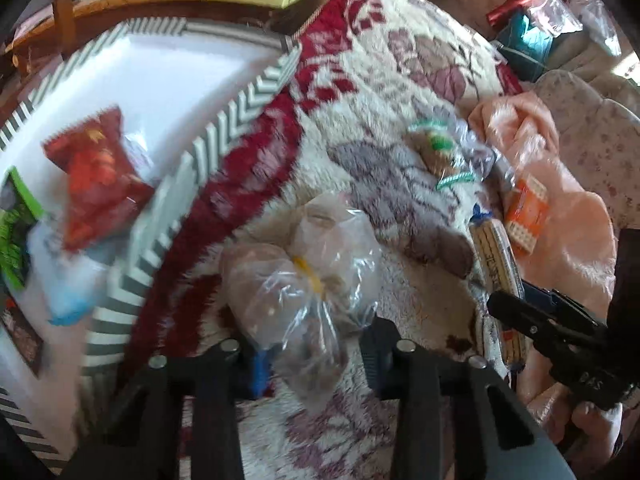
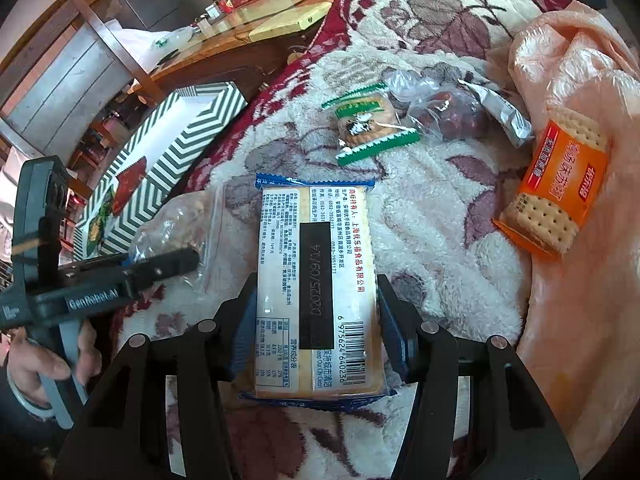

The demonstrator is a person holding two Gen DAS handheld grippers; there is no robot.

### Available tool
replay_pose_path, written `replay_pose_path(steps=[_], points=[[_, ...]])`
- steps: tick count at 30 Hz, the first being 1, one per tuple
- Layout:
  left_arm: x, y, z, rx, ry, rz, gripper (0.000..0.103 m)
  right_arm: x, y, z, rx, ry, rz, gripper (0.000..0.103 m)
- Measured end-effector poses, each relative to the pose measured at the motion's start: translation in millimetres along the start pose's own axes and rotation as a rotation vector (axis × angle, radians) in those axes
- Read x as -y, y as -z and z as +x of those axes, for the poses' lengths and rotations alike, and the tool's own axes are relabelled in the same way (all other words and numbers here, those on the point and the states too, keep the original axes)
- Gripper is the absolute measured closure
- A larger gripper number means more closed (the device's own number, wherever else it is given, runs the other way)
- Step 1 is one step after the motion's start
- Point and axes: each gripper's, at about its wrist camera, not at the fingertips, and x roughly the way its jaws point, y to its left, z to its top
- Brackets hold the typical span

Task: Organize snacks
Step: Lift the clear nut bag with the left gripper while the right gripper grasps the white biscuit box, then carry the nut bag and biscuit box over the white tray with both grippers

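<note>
On a floral fleece blanket (image 1: pixel 360 80), a crumpled clear plastic bag of snacks (image 1: pixel 304 280) sits between the pads of my left gripper (image 1: pixel 318 360), which press its lower part. That gripper (image 2: pixel 176 260) also shows at the left of the right wrist view, on the same bag (image 2: pixel 180 220). My right gripper (image 2: pixel 318 340) is shut on the long sides of a blue-edged biscuit pack (image 2: pixel 316 264), label side up. To the left stands a green-and-white striped box (image 1: pixel 224 128) with a red snack pack (image 1: pixel 96 176) and other packets inside.
Loose on the blanket lie a green-edged cookie pack (image 2: pixel 368 120), a clear bag of dark fruit (image 2: pixel 448 112), a silver sachet (image 2: pixel 504 116) and an orange cracker pack (image 2: pixel 560 184). A peach cloth (image 2: pixel 580 320) covers the right side. A wooden table (image 2: pixel 240 40) stands behind the box.
</note>
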Motion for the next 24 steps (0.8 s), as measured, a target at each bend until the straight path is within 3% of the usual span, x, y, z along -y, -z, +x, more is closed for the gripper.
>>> replay_pose_path(steps=[7,24], points=[[2,-3,-48,0.109,0.022,0.032,0.067,-20,-9,-10,0.023,-0.005,-0.042,0.049],[-38,-13,-93,0.227,-0.103,0.004,0.067,-94,-41,-9,0.040,-0.038,-0.172,0.049]])
